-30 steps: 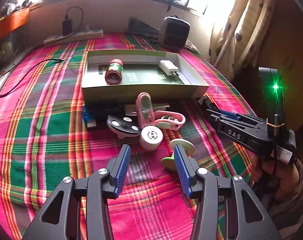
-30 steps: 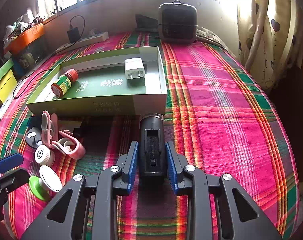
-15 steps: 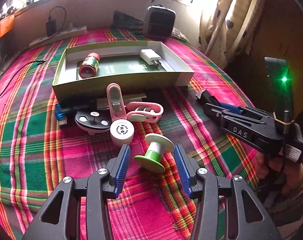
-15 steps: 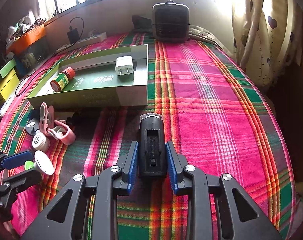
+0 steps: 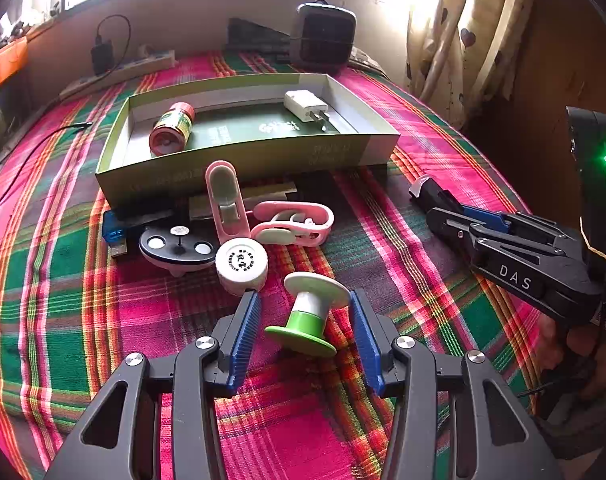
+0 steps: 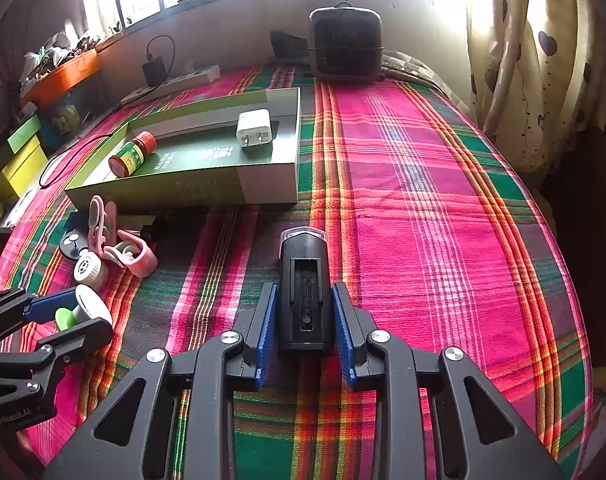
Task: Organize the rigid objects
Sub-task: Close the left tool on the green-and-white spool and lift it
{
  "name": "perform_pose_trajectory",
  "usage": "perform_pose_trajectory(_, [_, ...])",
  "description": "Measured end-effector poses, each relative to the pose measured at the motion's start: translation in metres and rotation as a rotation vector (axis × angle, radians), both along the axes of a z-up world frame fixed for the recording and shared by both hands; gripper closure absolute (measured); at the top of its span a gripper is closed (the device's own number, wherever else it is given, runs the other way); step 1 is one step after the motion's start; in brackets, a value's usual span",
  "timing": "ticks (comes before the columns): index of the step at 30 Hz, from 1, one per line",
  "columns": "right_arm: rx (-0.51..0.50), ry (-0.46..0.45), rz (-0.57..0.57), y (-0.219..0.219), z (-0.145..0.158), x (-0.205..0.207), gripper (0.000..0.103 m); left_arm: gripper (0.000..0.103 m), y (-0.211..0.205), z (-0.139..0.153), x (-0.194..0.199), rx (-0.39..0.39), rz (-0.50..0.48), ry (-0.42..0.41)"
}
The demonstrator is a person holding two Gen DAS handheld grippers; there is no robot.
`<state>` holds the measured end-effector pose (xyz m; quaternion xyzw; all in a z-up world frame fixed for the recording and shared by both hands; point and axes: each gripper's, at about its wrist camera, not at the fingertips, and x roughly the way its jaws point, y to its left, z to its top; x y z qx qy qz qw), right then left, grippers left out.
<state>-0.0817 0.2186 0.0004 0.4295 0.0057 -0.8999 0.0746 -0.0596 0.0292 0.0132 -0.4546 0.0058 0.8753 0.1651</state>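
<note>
A green-and-white spool [image 5: 307,316] lies tilted on the plaid cloth between the blue pads of my left gripper [image 5: 304,300], which is open with gaps on both sides. My right gripper [image 6: 304,288] is shut on a black lamp-like device [image 6: 305,280] with a clear front, held low over the cloth to the right of the pile. The open green box [image 5: 243,160] behind holds a red-capped bottle [image 5: 171,128] and a white charger [image 5: 305,106]. In the right wrist view the spool [image 6: 85,306] shows between the left gripper's fingers.
In front of the box lie two pink clips [image 5: 227,204], a white round cap [image 5: 242,260], a black oval disc [image 5: 175,244] and a blue USB stick [image 5: 115,236]. A black heater [image 6: 345,44] and a power strip [image 6: 171,82] stand at the far edge.
My left gripper slid over until the spool sits between its fingers instead of behind the right one. The right gripper carried the black device rightward, away from the box.
</note>
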Motion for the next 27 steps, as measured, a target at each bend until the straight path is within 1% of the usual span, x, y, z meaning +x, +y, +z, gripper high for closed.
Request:
perform_pose_trajectory(3, [0.0,0.0,0.001,0.0005,-0.0003,-0.0005,0.074,0.058,0.0021,-0.0002,0.0007,-0.016,-0.002,0.007])
perform_pose_trajectory(7, [0.001,0.0,0.001,0.0002,-0.0003,-0.0005,0.074,0.058,0.0008,-0.0002,0.0003,-0.004,0.003,0.009])
perform_pose_trajectory(11, [0.001,0.0,0.001,0.0002,-0.0004,-0.0007,0.074,0.064,0.0011,-0.0005,0.0005,-0.021,0.009,0.015])
perform_pose_trajectory(14, [0.001,0.0,0.001,-0.0001,-0.0002,-0.0005,0.074,0.064,-0.0001,-0.0006,0.0006,-0.01,0.011,0.015])
perform_pose_trajectory(27, [-0.002,0.0,-0.002,-0.0006,-0.0001,-0.0001,0.074,0.064,-0.0013,-0.0006,0.0004,-0.008,0.012,0.016])
